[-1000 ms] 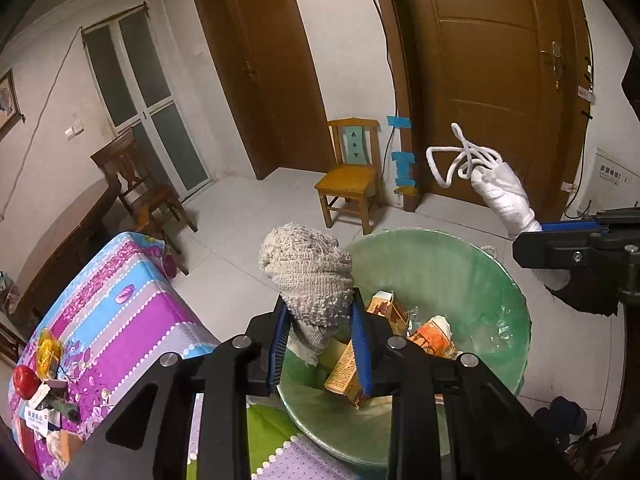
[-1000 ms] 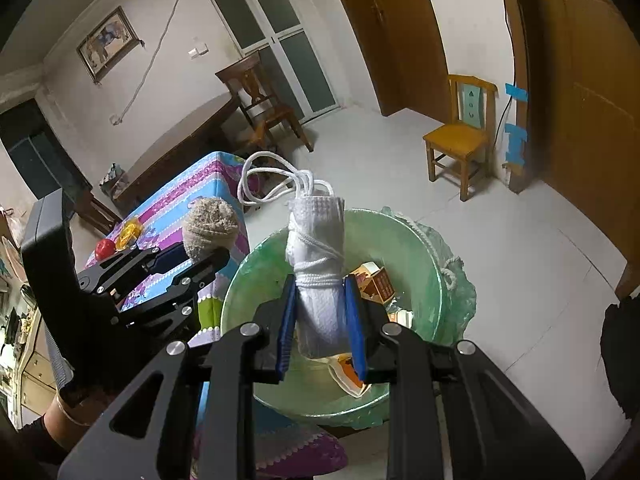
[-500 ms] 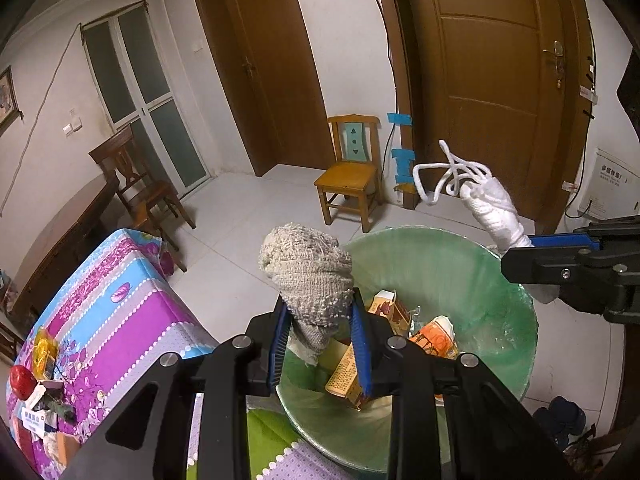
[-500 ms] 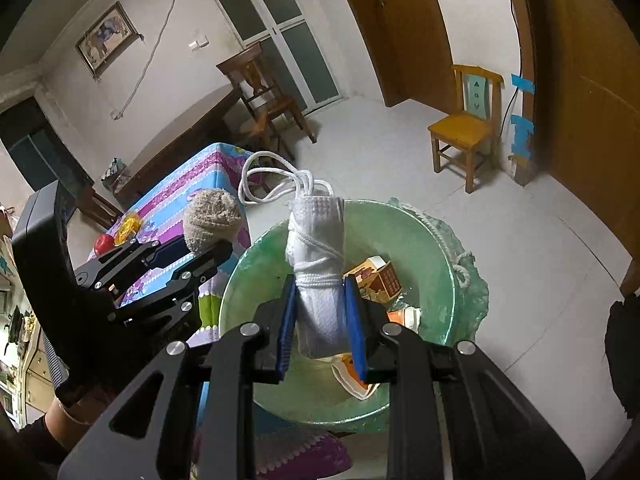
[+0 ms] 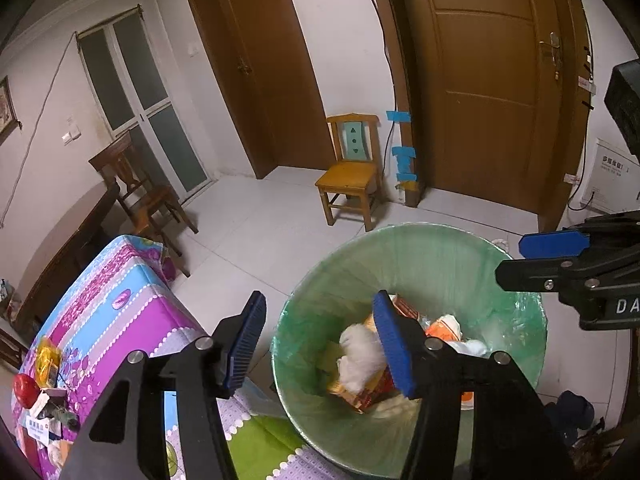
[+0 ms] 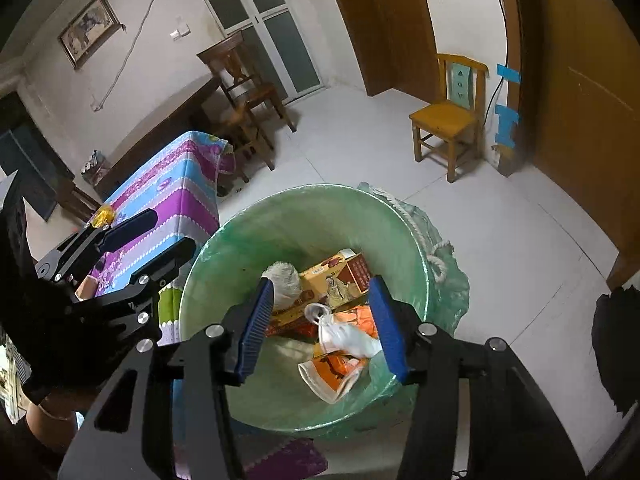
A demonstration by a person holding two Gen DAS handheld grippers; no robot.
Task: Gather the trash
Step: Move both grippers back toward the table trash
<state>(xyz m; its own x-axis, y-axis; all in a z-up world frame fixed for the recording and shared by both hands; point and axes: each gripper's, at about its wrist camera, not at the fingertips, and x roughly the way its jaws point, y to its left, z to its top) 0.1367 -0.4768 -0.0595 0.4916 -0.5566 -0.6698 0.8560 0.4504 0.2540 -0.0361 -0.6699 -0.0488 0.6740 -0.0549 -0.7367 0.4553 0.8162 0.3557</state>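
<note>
Right wrist view shows the bin (image 6: 400, 216) lined with a green bag, holding cartons, a knit ball (image 6: 285, 278) and white glove (image 6: 344, 334), below both grippers (image 6: 320, 332) (image 5: 320, 344), jaws wide and empty, so trash lands inside

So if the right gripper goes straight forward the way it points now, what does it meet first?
Probably the trash inside the green-lined bin: the open right gripper points at the white bundle on top.

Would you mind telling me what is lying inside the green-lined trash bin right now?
Inside the trash bin lie a grey knitted bundle, a white rolled cloth, and printed cartons with orange wrappers. Whatever sits beneath this pile is covered.
</note>
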